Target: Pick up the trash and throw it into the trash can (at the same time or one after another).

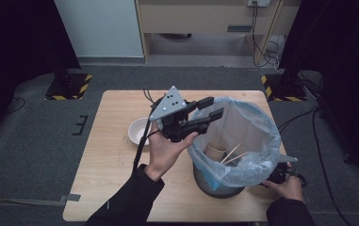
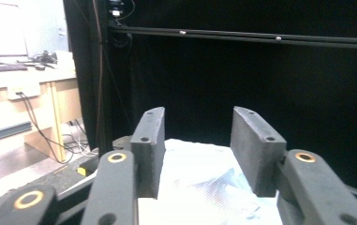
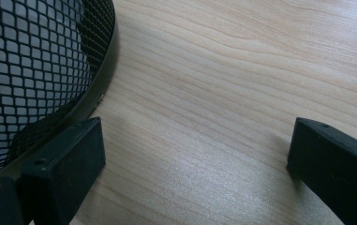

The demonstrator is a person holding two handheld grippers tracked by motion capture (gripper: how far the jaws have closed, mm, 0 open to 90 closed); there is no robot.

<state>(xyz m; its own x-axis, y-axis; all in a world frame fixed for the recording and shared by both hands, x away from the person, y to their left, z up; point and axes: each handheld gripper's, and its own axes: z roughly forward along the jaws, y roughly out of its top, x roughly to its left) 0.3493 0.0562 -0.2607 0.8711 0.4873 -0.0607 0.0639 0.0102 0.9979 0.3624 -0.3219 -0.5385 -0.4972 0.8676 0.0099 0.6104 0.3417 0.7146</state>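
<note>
The left gripper (image 1: 208,109) hangs over the near-left rim of the lined bin (image 1: 243,141), its fingers (image 2: 150,145) spread with nothing between them. Inside the bin lie a paper cup (image 1: 215,151) and wooden sticks (image 1: 232,153). The right gripper (image 3: 195,164) rests on the bench (image 1: 116,155) beside the bin's mesh, fingers spread. A white bowl (image 1: 138,130) sits left. Best to clear the liner before reaching for the bowl.
</note>
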